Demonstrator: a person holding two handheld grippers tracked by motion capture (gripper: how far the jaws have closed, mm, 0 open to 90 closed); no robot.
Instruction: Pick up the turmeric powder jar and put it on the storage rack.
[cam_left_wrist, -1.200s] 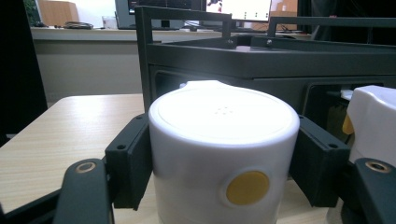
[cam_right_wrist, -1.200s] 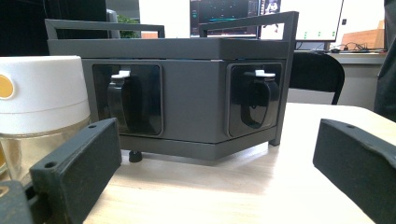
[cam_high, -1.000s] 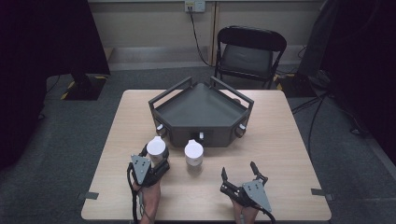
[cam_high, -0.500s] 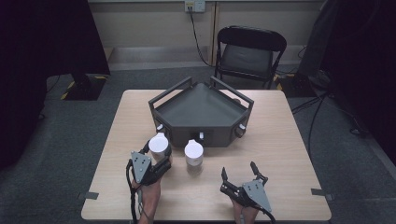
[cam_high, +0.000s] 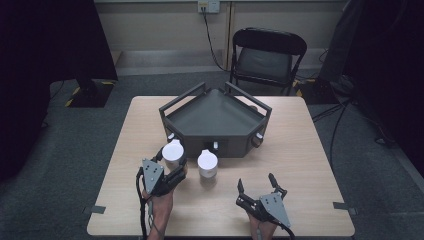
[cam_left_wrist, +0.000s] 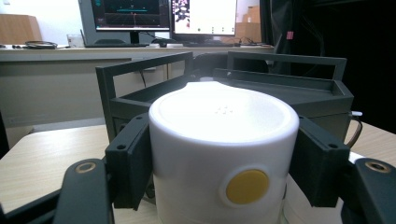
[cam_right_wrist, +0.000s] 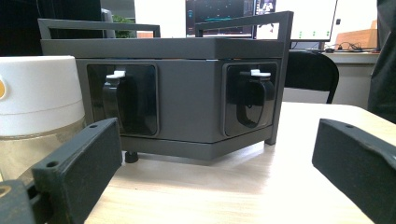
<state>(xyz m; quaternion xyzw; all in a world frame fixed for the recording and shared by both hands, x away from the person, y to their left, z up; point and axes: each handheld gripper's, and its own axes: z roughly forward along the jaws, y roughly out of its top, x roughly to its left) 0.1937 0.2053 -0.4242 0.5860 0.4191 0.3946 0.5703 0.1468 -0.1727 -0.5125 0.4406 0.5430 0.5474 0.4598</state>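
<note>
- The big dark grey angled rack (cam_high: 215, 117) sits just ahead of both grippers on the bench (cam_high: 305, 155), with two dispenser slots in the faces toward them.
- Left gripper (cam_high: 172, 167) is clamped on a white-lidded jar (cam_high: 172, 150), with a second jar (cam_high: 207, 163) just to its right, close but apart.
- Right gripper (cam_high: 257, 186) is wide open and holds nothing, well to the right of the free jar.
- Risk, I'd guess: the gripper grips around the lid, so a tilt could slip it, or a sideways swing could knock the neighbour over.
- The left gripper view shows a yellow button (cam_left_wrist: 246, 186) on the lid; the high view doesn't. The right gripper view shows that the free jar's (cam_right_wrist: 37, 112) lower body is clear glass.
</note>
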